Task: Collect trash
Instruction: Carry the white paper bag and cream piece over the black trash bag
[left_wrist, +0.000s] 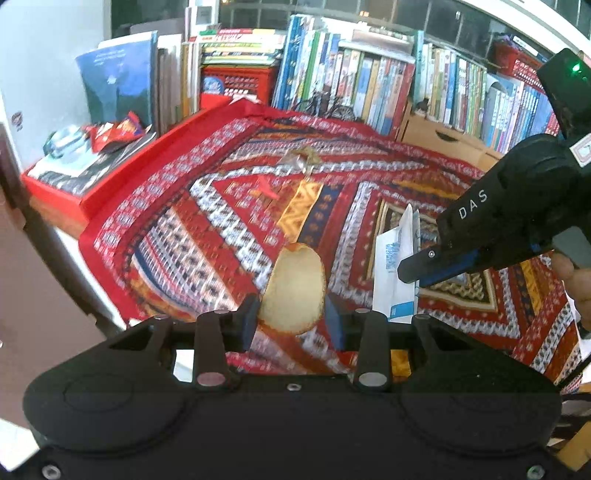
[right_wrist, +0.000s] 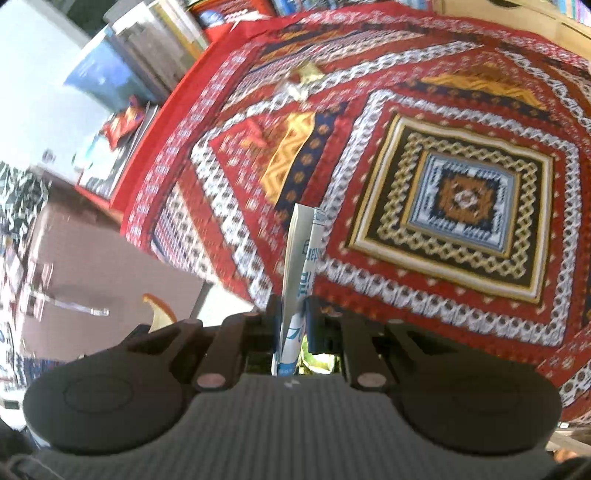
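Note:
My left gripper (left_wrist: 292, 320) is shut on a pale tan peel-like scrap (left_wrist: 294, 288) and holds it above the patterned red cloth (left_wrist: 207, 229). My right gripper (right_wrist: 294, 325) is shut on a white and blue paper wrapper (right_wrist: 300, 266); it also shows in the left wrist view (left_wrist: 410, 271) with the wrapper (left_wrist: 394, 273) hanging from its fingers. On the cloth farther back lie a crumpled gold and silver foil wrapper (left_wrist: 301, 158) and a small red scrap (left_wrist: 266, 188). Both also show in the right wrist view: the foil (right_wrist: 301, 83) and the red scrap (right_wrist: 256, 132).
A red snack packet (left_wrist: 114, 134) lies on magazines in a red tray (left_wrist: 55, 192) at the left. Rows of books (left_wrist: 369, 85) and a cardboard box (left_wrist: 439, 142) stand behind the table. The cloth's edge drops off at the left, over a brown surface (right_wrist: 92, 266).

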